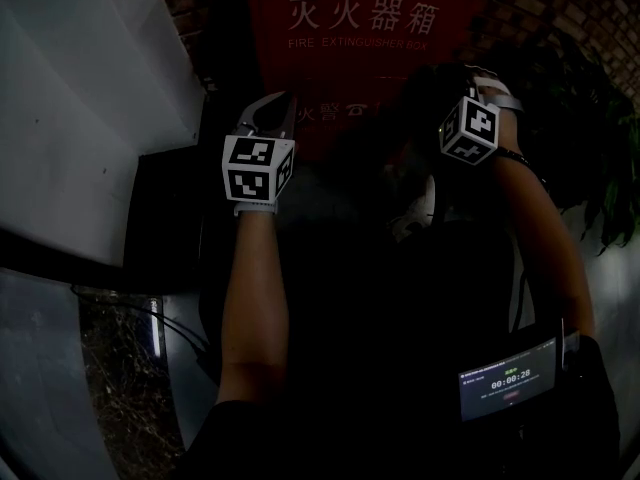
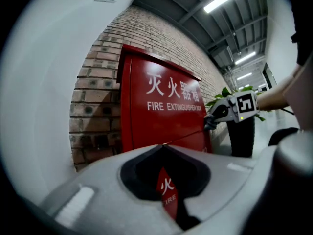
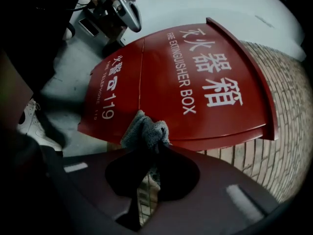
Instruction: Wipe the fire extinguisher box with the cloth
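The red fire extinguisher box (image 1: 360, 28) with white lettering stands against a brick wall straight ahead. A crumpled grey cloth (image 3: 145, 130) sits in my right gripper (image 3: 152, 146), which is shut on it and holds it close to the box's (image 3: 195, 82) lower edge, near the "119". Its marker cube (image 1: 470, 128) shows in the dim head view. My left gripper (image 1: 273, 106) is raised before the lower left part of the box (image 2: 166, 111). Its jaws (image 2: 164, 148) meet at the tips with nothing between them.
A potted plant (image 1: 590, 118) in a black pot (image 2: 242, 131) stands right of the box. A white panel (image 1: 80, 98) rises at the left beside the brick wall (image 2: 95, 106). A white shoe (image 3: 34, 126) rests on the grey floor below.
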Demonstrator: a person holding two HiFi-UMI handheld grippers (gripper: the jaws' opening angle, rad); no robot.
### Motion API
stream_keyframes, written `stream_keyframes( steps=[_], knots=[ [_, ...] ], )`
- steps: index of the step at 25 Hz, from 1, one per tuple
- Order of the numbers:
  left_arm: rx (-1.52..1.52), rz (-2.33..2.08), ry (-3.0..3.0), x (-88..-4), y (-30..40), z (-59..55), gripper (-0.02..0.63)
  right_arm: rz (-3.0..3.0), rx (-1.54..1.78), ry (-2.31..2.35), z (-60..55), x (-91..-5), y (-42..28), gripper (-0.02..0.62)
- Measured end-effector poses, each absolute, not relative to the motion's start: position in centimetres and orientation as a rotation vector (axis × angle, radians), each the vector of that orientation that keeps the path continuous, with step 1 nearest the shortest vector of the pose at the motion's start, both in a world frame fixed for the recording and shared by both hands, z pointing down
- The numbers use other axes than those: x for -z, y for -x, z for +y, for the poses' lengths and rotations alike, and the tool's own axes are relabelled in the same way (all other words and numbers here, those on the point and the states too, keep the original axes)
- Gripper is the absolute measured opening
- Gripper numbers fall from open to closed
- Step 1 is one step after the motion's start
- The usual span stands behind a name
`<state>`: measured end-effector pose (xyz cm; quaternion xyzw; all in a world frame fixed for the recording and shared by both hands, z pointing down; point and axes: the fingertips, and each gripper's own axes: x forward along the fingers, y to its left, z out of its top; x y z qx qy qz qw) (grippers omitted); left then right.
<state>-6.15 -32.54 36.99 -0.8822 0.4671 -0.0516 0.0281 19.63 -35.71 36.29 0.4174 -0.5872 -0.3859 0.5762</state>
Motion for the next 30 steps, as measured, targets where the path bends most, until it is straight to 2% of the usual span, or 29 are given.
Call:
stream_keyframes(
  steps=[4, 12, 18, 24, 30],
  knots=[
    [0.135, 1.476, 2.706, -36.5, 7.4, -32.7, 0.003, -1.415, 0.918, -0.972, -34.4, -36.3, -17.4, 0.029],
    [0.170, 1.639, 2.660, -38.8, 9.7, -32.5, 0.003, -1.602, 1.079, -0.803, -32.6, -38.5, -1.8, 0.029],
    [0.121, 1.730, 2.661, -39.9, 12.2, -33.4, 0.003, -1.674, 1.108, -0.749, -33.7, -40.2, 5.5, 0.029],
    [0.029, 1.819, 2.640, -39.4, 14.4, -34.1, 0.003, -1.712, 1.133, -0.725, -35.1, -40.6, 9.8, 0.029],
    [0.033, 1.785, 2.660, -39.8, 13.3, -34.7, 0.003, -1.744, 1.126, -0.756, -35.6, -40.6, 10.2, 0.028]
  ],
)
